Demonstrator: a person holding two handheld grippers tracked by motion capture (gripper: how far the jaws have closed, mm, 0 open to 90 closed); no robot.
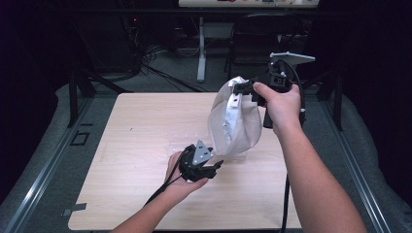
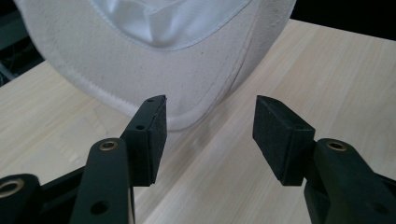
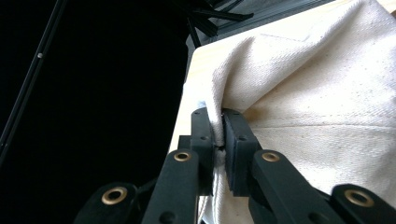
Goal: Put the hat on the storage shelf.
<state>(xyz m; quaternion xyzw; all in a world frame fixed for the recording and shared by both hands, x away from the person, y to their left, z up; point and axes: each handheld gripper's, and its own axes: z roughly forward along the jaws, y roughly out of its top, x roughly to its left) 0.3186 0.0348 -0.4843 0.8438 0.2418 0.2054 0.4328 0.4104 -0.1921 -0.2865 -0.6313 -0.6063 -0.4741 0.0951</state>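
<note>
The right gripper point(image 1: 244, 88) is clamped on a fold of an off-white fabric cap point(image 1: 234, 121), its two black jaws pressed together with the cloth pinched between them, as the right gripper view shows close up point(image 3: 218, 140). It holds the cap by its upper edge above the far right part of the wooden table point(image 1: 141, 145), so the cap hangs down with its white-lined opening turned toward the left and its lower edge near or on the tabletop. The left gripper point(image 1: 214, 167) sits low over the table just in front of and below the cap, its jaws spread wide with nothing between them; in the left gripper view point(image 2: 210, 135) the cap's stitched brim point(image 2: 154, 79) lies just beyond the fingertips, untouched.
</note>
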